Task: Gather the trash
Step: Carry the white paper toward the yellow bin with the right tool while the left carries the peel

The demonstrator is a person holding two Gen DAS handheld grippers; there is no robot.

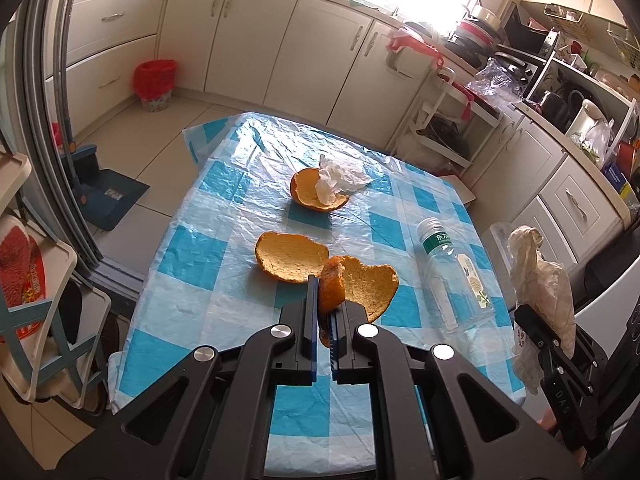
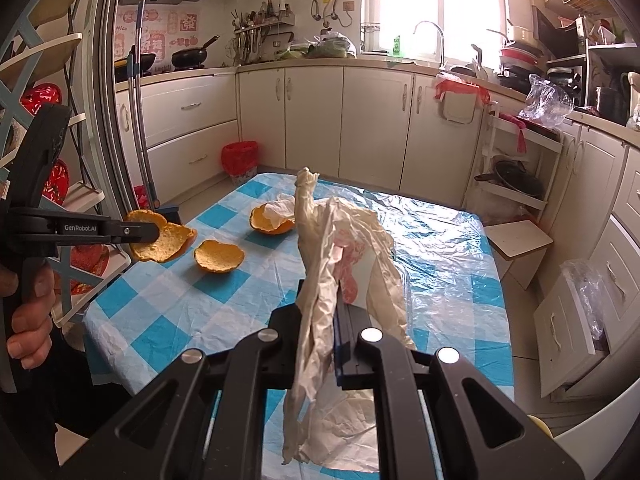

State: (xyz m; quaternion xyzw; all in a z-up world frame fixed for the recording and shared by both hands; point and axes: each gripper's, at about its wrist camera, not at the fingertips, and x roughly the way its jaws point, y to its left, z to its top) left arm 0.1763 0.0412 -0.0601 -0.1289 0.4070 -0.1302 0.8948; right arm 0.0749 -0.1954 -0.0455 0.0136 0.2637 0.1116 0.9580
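My left gripper [image 1: 325, 308] is shut on the edge of a curled orange peel [image 1: 368, 286], which hangs just above the blue-checked tablecloth [image 1: 224, 248]. A second peel [image 1: 289, 257] lies on the cloth beyond it. Farther back, a third peel [image 1: 316, 194] holds a crumpled white tissue [image 1: 342, 176]. A clear plastic bottle [image 1: 452, 276] lies on its side at the right. My right gripper [image 2: 326, 304] is shut on a crumpled whitish plastic bag [image 2: 336, 240], raised over the table. The right wrist view shows the left gripper [image 2: 154, 232] with its peel [image 2: 166, 244] at the left.
A bin with a red liner [image 1: 155, 84] stands on the floor by the far cabinets. A broom and dustpan [image 1: 108, 190] sit left of the table, beside a shelf rack [image 1: 24, 280]. A low stool [image 2: 518, 240] and drawer units stand to the right.
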